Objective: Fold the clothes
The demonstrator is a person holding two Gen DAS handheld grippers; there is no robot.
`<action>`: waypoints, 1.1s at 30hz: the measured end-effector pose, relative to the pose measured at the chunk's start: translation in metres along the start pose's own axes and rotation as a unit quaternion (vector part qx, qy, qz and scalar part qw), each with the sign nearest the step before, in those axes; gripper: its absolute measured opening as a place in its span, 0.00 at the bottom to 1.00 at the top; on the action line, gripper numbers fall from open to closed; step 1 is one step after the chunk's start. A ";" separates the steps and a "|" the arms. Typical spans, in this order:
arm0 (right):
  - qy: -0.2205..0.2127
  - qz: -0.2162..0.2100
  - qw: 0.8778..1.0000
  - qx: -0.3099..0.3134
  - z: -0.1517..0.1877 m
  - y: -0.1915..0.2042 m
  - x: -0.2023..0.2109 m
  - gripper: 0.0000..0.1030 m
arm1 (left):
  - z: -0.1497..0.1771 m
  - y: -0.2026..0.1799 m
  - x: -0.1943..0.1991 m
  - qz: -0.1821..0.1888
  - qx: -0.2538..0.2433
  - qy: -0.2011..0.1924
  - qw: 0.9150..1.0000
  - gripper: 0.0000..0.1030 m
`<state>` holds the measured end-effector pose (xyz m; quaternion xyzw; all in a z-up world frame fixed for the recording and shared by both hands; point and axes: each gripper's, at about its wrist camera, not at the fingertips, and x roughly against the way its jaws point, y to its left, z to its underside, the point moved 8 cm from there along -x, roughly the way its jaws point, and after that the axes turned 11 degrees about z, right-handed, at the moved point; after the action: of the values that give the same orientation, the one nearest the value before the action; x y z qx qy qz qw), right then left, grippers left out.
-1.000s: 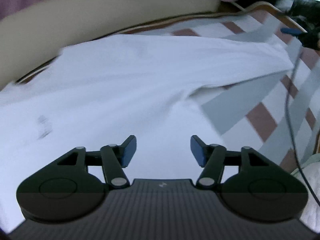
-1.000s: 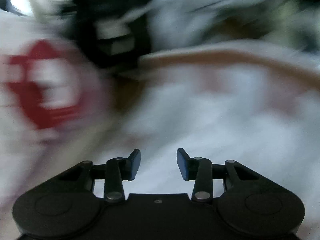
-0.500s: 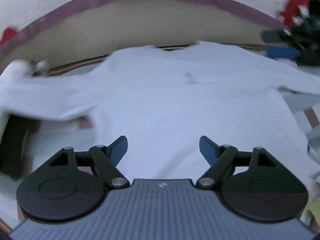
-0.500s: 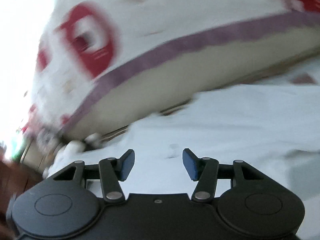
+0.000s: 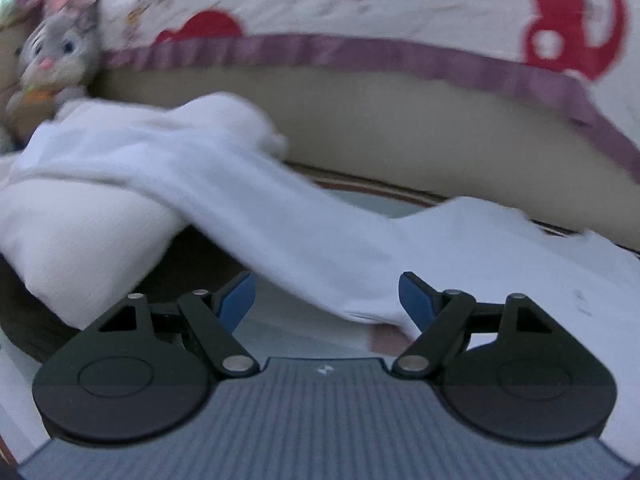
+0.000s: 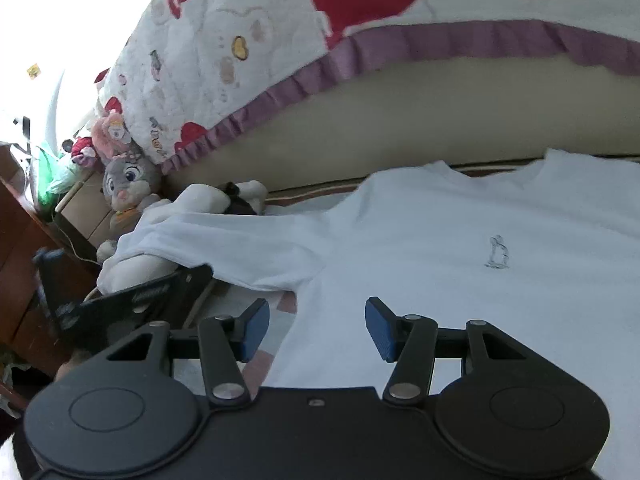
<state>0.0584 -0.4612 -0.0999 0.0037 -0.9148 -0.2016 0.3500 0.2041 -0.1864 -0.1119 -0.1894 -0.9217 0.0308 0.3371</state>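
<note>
A white quilted bedspread point(image 6: 248, 28) with red cartoon prints and a purple ruffled hem hung over the beige side of a mattress point(image 6: 400, 120) along the back of both views. Below it, a white long-sleeved T-shirt point(image 6: 460, 264) with a small dark line drawing on the chest lay spread flat, front up, neckline towards the mattress, on a checked white and brown sheet point(image 6: 286, 302). One sleeve point(image 5: 256, 216) stretched sideways and draped over a white plush toy point(image 5: 76, 236) at the edge. A grey rabbit plush point(image 6: 126, 184) with a pink nose sat beyond that, near the hem of the bedspread. The right claw point(image 6: 317, 328) hovered over the shirt's side edge beneath the armpit, its blue-padded fingers apart and gripping nothing. The left claw point(image 5: 326, 300) was likewise spread wide, empty, with the lower edge of the sleeve lying between its fingers.
</note>
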 end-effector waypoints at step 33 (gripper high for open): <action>0.067 0.225 0.952 0.195 -0.135 -0.269 -0.184 0.65 | 0.029 -0.038 -0.056 0.113 0.005 0.124 0.986 0.66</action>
<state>0.2480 -0.7304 -0.2267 -0.1206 -0.8879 0.0658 0.4390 0.2123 -0.2403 -0.1615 -0.2930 -0.8453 0.0496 0.4441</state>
